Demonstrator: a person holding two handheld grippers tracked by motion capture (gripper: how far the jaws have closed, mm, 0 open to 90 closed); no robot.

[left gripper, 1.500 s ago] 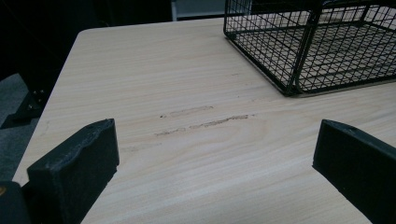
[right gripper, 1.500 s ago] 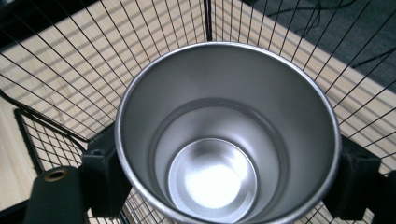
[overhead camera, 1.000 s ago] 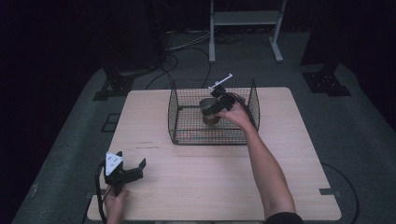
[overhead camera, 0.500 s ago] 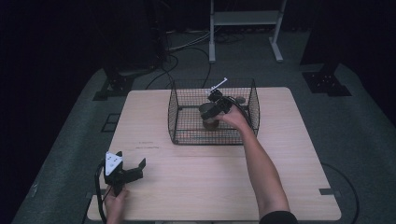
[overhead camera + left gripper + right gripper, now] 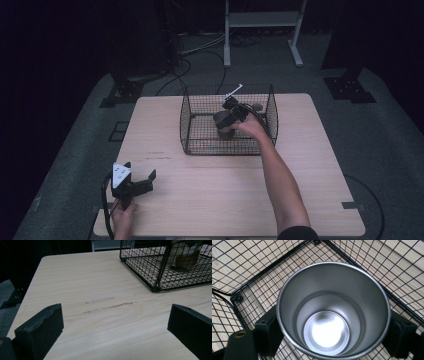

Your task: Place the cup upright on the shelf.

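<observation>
A steel cup [image 5: 332, 315] stands upright inside the black wire basket [image 5: 200, 150], seen through the mesh in the left gripper view [image 5: 183, 255]. My right gripper [image 5: 226, 122] reaches down into the basket from above, with one jaw on each side of the cup. Its jaws have just been opening, and the pads [image 5: 268, 332] sit right at the cup's wall without clamping it. My left gripper [image 5: 140, 171] rests near the table's front left corner, jaws wide open [image 5: 115, 325] with bare wood between them.
The basket [image 5: 155, 277] sits at the back middle of the wooden table [image 5: 310, 200]. Faint scuff marks [image 5: 110, 305] lie between it and my left gripper. Behind the table are a white stand [image 5: 262, 20] and floor cables [image 5: 200, 50].
My right hand has sunk slightly, bringing the cup lower in the basket. The left hand and gripper have not moved.
</observation>
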